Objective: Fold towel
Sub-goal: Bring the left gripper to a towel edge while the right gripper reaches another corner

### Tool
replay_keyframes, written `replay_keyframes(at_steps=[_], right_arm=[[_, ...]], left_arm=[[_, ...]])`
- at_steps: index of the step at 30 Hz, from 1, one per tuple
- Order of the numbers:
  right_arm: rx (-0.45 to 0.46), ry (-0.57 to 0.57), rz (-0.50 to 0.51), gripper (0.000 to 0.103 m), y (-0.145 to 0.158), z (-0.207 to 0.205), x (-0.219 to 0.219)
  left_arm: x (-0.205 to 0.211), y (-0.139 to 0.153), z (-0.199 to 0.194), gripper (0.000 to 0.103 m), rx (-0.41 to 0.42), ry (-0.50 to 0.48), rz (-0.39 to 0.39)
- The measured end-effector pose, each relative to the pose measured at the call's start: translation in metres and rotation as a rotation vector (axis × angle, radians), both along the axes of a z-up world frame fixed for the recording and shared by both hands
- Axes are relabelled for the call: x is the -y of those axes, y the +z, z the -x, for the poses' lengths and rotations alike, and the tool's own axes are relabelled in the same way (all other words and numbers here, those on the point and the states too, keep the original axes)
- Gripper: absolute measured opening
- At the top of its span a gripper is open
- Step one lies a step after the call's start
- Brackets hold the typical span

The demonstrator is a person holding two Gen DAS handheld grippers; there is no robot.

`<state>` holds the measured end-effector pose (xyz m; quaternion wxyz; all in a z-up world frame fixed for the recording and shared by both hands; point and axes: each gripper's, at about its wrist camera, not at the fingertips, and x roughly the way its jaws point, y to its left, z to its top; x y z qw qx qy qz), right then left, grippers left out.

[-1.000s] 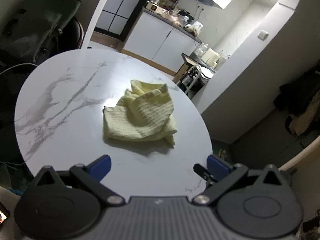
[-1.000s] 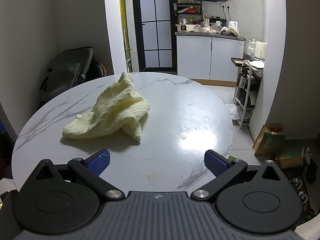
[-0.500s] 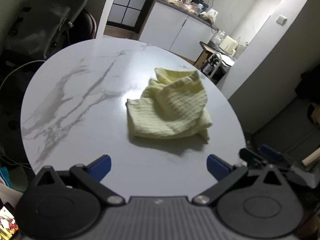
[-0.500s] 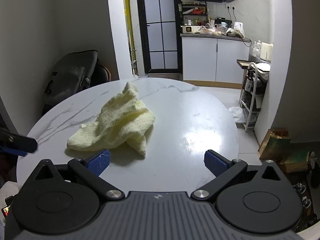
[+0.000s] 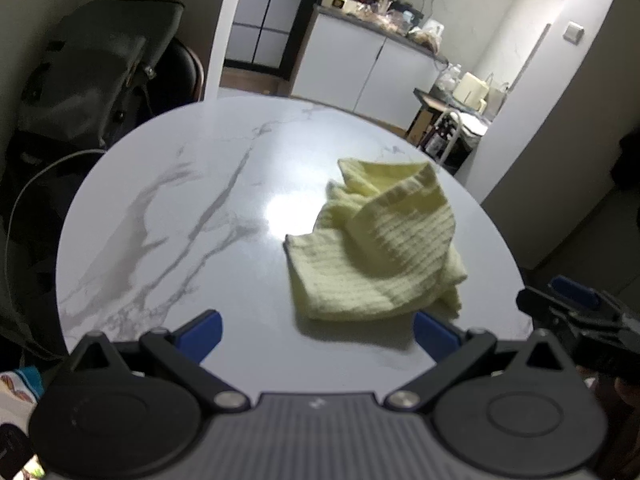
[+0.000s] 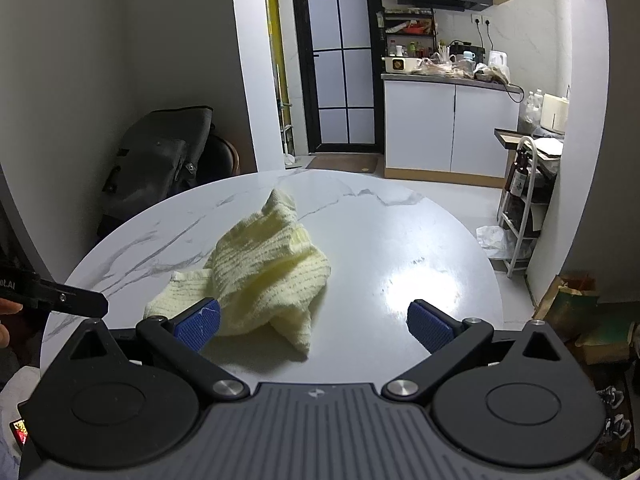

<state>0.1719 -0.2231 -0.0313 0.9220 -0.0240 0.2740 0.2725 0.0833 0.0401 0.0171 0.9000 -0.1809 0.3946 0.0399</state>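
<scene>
Towel (image 5: 376,248) is a pale yellow, ribbed knit thing, sitting crumpled in a loose heap on the round marble surface (image 5: 168,208). Nothing is folded yet, and neither gripper is touching it.

From the left gripper (image 5: 318,330) it lies just ahead and off toward the right finger. From the right gripper (image 6: 312,326) it lies just ahead and toward the left finger, whose blue pad overlaps the cloth in that view, though I can't tell if it's actually touching. Both grippers have their fingers spread wide, with nothing between them.

Handling-wise, I'd guess it's light and totally floppy. It won't hold a shape, so lifting one spot will just drag the rest along. The ribbed weave looks grippy enough for the pads, but the polished surface is probably slick, so the whole bundle may slide if pushed instead of pinched.

Where to grab: in the left view there's one flat corner poking out on the side of the heap away from the right finger, lying low on the surface. That seems the cleanest single-layer pinch. There's also a hemmed edge standing up along the far side of the pile, and a small tail hanging out nearest the right gripper. I'd take two separate corners, one per gripper, and pull apart to flatten it first. Grabbing the fat middle would likely catch several layers.
</scene>
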Motion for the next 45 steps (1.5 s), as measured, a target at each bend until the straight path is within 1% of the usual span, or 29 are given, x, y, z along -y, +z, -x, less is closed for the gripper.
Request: replay_keyframes(at_steps=[4, 7, 9, 13, 15, 18, 20, 23, 25, 26, 29, 30, 32, 34, 36, 41, 42, 44, 45], right_arm=[[-0.004, 0.003, 0.009, 0.102, 0.004, -0.009, -0.009], [0.000, 0.022, 0.026, 0.101, 0.006, -0.015, -0.017], [-0.006, 0.039, 0.034, 0.098, 0.008, -0.019, -0.021], [-0.014, 0.065, 0.050, 0.098, 0.009, -0.026, -0.026], [-0.015, 0.078, 0.063, 0.098, 0.010, -0.029, -0.029], [-0.013, 0.097, 0.065, 0.098, 0.013, -0.035, -0.030], [-0.028, 0.109, 0.058, 0.098, 0.014, -0.042, -0.029], [-0.026, 0.124, 0.059, 0.098, 0.018, -0.050, -0.028], [-0.039, 0.139, 0.052, 0.098, 0.020, -0.055, -0.029], [-0.039, 0.142, 0.061, 0.098, 0.020, -0.057, -0.030], [-0.038, 0.151, 0.086, 0.098, 0.020, -0.058, -0.034], [-0.036, 0.158, 0.086, 0.098, 0.021, -0.057, -0.035], [-0.032, 0.170, 0.086, 0.098, 0.020, -0.054, -0.036], [-0.034, 0.166, 0.097, 0.098, 0.019, -0.053, -0.036], [-0.025, 0.160, 0.106, 0.098, 0.019, -0.052, -0.036], [0.002, 0.174, 0.133, 0.097, 0.029, -0.052, -0.038], [0.010, 0.185, 0.143, 0.095, 0.032, -0.052, -0.039], [0.026, 0.207, 0.179, 0.089, 0.036, -0.055, -0.044], [0.031, 0.209, 0.189, 0.089, 0.037, -0.056, -0.045]], left_arm=[[-0.001, -0.001, -0.007, 0.103, 0.023, 0.000, -0.016], [-0.001, -0.005, -0.010, 0.103, 0.046, -0.026, -0.024], [0.000, -0.008, -0.012, 0.103, 0.066, -0.048, -0.041], [0.005, -0.013, -0.016, 0.103, 0.085, -0.059, -0.097], [0.004, -0.016, -0.017, 0.102, 0.101, -0.081, -0.089], [0.003, -0.021, -0.021, 0.102, 0.120, -0.108, -0.100], [0.000, -0.025, -0.023, 0.099, 0.134, -0.125, -0.101], [-0.004, -0.027, -0.026, 0.095, 0.145, -0.141, -0.090], [-0.009, -0.028, -0.030, 0.088, 0.154, -0.144, -0.081], [-0.012, -0.029, -0.032, 0.087, 0.158, -0.144, -0.075], [-0.014, -0.031, -0.039, 0.082, 0.150, -0.149, -0.097], [-0.013, -0.032, -0.041, 0.078, 0.148, -0.154, -0.101], [-0.012, -0.033, -0.043, 0.077, 0.149, -0.155, -0.109], [-0.012, -0.035, -0.045, 0.072, 0.143, -0.149, -0.122], [-0.012, -0.037, -0.047, 0.069, 0.136, -0.130, -0.124], [-0.017, -0.042, -0.044, 0.058, 0.144, -0.074, -0.100], [-0.019, -0.042, -0.043, 0.055, 0.149, -0.068, -0.094], [-0.024, -0.043, -0.040, 0.053, 0.164, -0.061, -0.075], [-0.026, -0.043, -0.040, 0.053, 0.169, -0.062, -0.070]])
